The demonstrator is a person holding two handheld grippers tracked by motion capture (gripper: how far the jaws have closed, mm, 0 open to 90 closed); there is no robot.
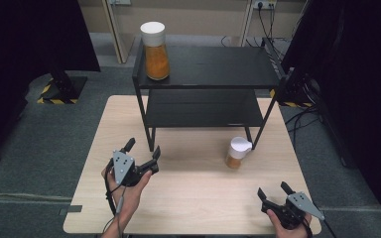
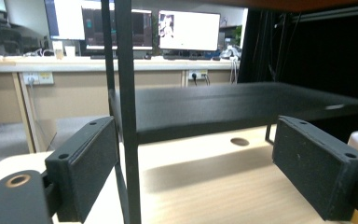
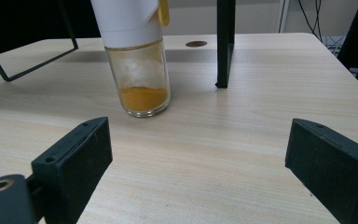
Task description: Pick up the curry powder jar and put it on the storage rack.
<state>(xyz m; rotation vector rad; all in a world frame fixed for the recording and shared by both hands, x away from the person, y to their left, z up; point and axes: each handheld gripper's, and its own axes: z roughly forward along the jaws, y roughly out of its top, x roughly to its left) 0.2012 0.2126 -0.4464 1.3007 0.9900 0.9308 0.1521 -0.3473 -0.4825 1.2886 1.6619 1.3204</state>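
Hovering near the tabletop's front-left part, the left gripper (image 1: 143, 150) has its jaws spread wide, holding nothing. At the front-right corner the right gripper (image 1: 273, 190) gapes equally, empty, facing a small white-capped jar (image 3: 137, 56) beside the black shelf's (image 1: 208, 67) front-right leg.

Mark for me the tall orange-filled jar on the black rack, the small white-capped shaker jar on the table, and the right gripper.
Tall white-lidded glass jar of orange powder (image 1: 156, 58): high view, glass body.
Small white-capped glass shaker jar (image 3: 142, 79): right gripper view, glass body.
Right gripper (image 1: 274, 190): high view, midway between its open fingertips.
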